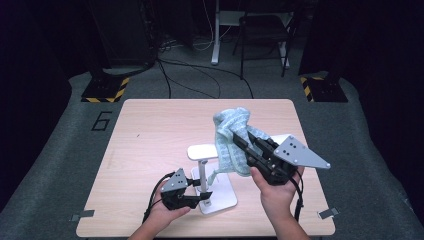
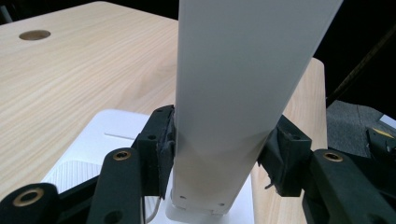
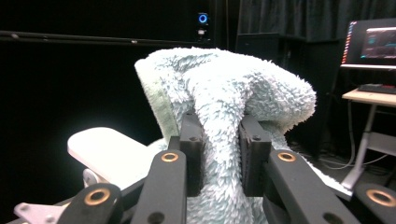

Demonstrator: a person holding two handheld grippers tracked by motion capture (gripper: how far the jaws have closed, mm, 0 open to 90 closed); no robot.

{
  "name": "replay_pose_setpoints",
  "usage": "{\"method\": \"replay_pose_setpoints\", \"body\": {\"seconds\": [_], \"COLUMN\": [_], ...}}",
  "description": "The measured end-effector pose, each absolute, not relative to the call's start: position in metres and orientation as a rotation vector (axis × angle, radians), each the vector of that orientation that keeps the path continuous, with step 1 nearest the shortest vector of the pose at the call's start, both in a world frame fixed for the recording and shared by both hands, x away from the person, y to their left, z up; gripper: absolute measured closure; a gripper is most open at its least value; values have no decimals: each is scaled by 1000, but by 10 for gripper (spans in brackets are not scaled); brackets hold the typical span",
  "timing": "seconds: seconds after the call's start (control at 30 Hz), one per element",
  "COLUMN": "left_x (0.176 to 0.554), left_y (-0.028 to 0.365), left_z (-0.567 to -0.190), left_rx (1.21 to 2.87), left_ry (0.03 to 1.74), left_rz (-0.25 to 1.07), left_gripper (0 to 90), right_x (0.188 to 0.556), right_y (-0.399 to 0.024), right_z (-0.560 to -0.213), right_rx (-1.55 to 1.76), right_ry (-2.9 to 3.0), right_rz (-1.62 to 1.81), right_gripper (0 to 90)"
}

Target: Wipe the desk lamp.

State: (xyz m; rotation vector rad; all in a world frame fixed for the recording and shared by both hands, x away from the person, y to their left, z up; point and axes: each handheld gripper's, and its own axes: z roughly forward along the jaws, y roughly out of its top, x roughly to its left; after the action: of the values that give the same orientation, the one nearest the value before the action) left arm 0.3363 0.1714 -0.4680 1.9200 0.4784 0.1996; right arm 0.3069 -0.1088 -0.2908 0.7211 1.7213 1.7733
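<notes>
A white stand (image 1: 222,197) with a flat base, an upright post (image 1: 202,172) and a crossbar (image 1: 202,151) sits near the front middle of the wooden table (image 1: 150,130). My left gripper (image 1: 202,192) is shut on the post low down; in the left gripper view its pads press both sides of the post (image 2: 243,70). A fluffy light-blue towel (image 1: 232,127) hangs bunched over the crossbar's right part. My right gripper (image 1: 241,144) is shut on a fold of it, held above the table. In the right gripper view the towel (image 3: 224,84) bulges over the jaws, with the crossbar (image 3: 107,151) at lower left.
Behind the table stand a chair (image 1: 262,30) and a desk leg (image 1: 216,35), with cables on the grey floor. Yellow-black striped feet (image 1: 105,90) flank the far corners. A round hole (image 2: 35,35) marks the tabletop. A lit monitor (image 3: 371,42) stands off to the side.
</notes>
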Motion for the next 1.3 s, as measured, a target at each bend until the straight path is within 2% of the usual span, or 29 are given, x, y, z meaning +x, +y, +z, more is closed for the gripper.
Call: {"method": "replay_pose_setpoints", "body": {"seconds": [0.17,0.27,0.8,1.3], "left_x": [337,336,332,331], "left_y": [175,174,170,169], "left_z": [-456,-455,-456,-458], "left_rx": [1858,1863,1863,1855], "left_ry": [451,433,444,434], "left_rz": [224,215,260,273], "left_gripper": [442,500,517,520], "right_x": [305,302,299,303], "right_y": [-102,-98,-32,-66], "right_z": [-293,-291,-272,-279], "right_rx": [717,724,586,654], "right_ry": [1699,1713,1842,1847], "right_rz": [1737,1728,1703,1638], "right_gripper": [751,750,750,752]}}
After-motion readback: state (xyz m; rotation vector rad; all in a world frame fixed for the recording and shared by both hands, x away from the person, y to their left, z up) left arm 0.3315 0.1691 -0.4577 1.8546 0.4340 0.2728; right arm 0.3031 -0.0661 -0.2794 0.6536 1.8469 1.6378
